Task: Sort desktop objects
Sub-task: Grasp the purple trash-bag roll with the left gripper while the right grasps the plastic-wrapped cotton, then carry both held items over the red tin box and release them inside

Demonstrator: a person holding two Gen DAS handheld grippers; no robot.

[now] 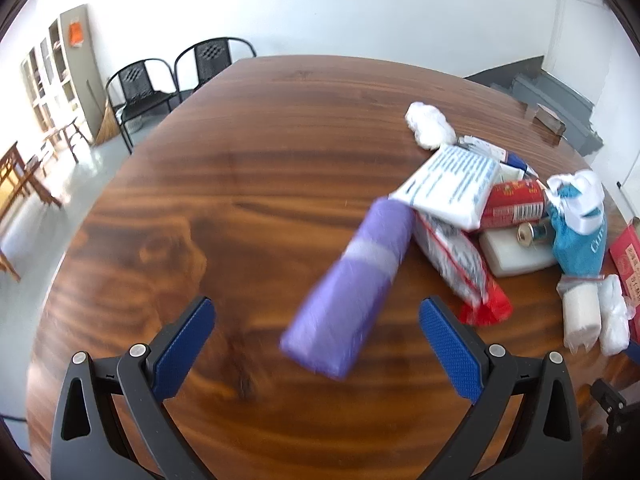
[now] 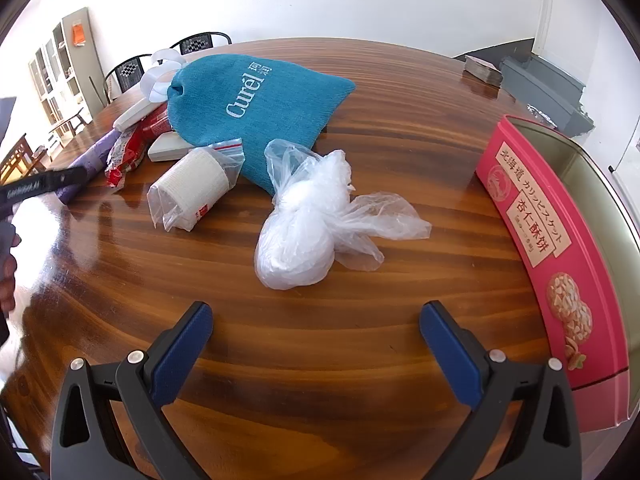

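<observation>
Purple roll lies blurred on table btwn wide-apart L gripper jaws, probably untouched. R gripper also spread, empty, w/ plastic bag just ahead, pink tin right.

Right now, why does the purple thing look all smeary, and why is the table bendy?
Left wrist view: the purple plastic-wrapped roll is motion-blurred, while the left claw looks sharp. Both views: the fisheye lens curves the brown wooden table. Right wrist view: sharp, with window glare on the wood.
</observation>
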